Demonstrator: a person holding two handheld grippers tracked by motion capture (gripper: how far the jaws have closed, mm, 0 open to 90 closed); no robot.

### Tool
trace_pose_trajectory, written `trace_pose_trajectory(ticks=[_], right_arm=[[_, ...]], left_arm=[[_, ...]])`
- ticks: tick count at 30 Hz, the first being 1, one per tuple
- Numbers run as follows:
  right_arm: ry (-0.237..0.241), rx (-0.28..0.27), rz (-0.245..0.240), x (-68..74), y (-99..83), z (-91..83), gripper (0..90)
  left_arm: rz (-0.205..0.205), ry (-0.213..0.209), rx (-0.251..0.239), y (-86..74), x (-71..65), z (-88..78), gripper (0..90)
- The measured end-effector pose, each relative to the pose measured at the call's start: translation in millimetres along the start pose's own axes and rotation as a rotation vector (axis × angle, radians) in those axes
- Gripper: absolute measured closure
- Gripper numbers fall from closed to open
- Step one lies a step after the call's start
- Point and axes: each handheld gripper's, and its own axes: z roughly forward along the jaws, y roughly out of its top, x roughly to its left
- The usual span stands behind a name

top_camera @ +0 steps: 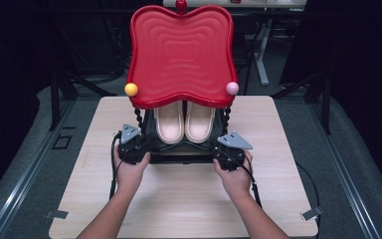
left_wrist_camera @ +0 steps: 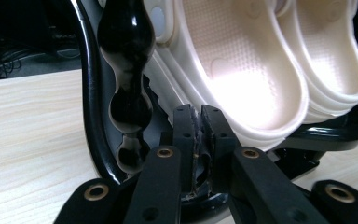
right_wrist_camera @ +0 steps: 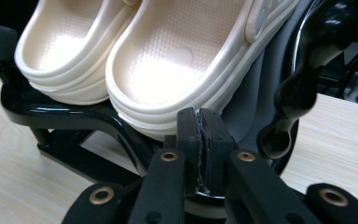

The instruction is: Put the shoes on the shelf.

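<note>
Jaws of the left gripper (top_camera: 138,148) are sitting pressed together on the rack's (top_camera: 181,155) black bottom rim at the table's (top_camera: 179,209) middle, and the right gripper (top_camera: 226,151) is doing the same. Rack is probably stiff, top-heavy under its red tray (top_camera: 180,55), best gripped low at both sides. Cream slippers (top_camera: 184,122) are lying lengthwise, heels toward the person.

A light wooden table (top_camera: 179,204) carries a black rack (top_camera: 181,152) near its middle. On the rack's lower shelf sits a pair of cream slippers (top_camera: 184,122), side by side and touching. A red wavy tray (top_camera: 181,55) forms the rack's top tier, above the slippers.
</note>
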Motion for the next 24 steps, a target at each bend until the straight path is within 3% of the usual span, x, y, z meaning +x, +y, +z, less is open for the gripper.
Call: trace_pose_trajectory(ticks=[10,16,19,24], right_arm=[[0.020,0.004,-0.022,-6.1,1.5,-22.3,82.6],[0.024,0.006,-0.011,-16.4,-4.5,-40.4,79.9],[0.011,0.016,-0.036,-20.2,-9.9,-49.9,75.8],[-0.006,0.016,-0.070,-25.6,-21.6,-67.2,67.3]], left_arm=[[0.020,-0.025,-0.027,-3.5,0.5,-25.6,79.2],[0.032,-0.042,-0.013,-9.4,5.5,-42.4,73.3],[0.053,-0.044,-0.010,-14.4,9.2,-51.7,69.0],[0.068,-0.013,0.000,-25.7,17.2,-65.4,61.3]])
